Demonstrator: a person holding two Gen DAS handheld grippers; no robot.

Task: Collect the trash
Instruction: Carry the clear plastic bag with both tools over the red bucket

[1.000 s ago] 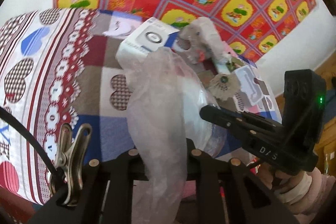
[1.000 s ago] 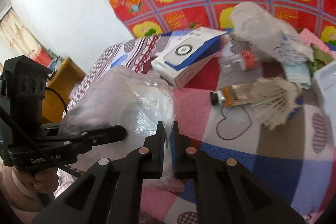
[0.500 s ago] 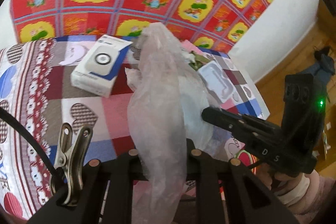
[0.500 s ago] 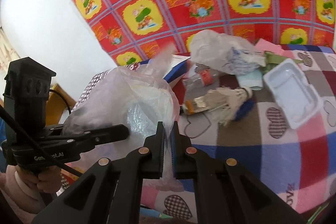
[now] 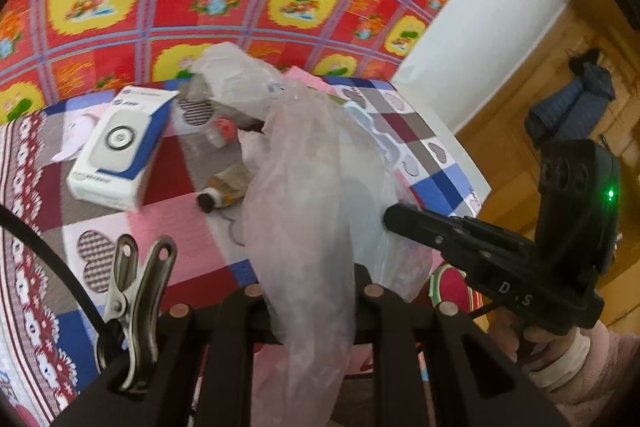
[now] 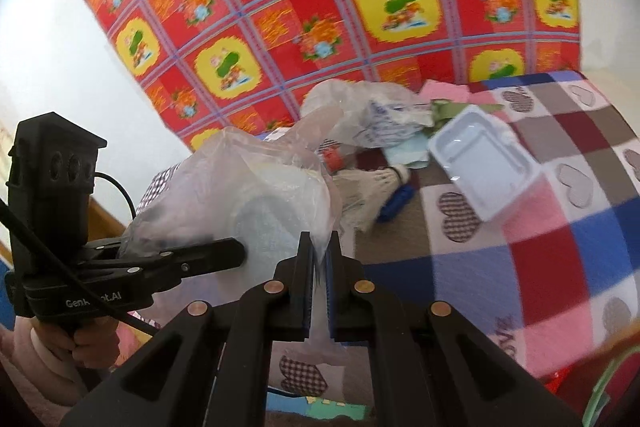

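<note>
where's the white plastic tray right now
In the right wrist view the white plastic tray lies on the patchwork cloth, right of centre, just right of the shuttlecock and below the green scrap.

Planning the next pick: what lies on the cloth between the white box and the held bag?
In the left wrist view, a small brown bottle lies between the box and the bag.

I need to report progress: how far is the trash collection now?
Done: little that shows; the clear plastic bag seems to hold something pale, unclear what. In hand: left gripper and right gripper each pinch the bag. Left: white box, small bottle, shuttlecock and white tray lie on the checked cloth.
</note>
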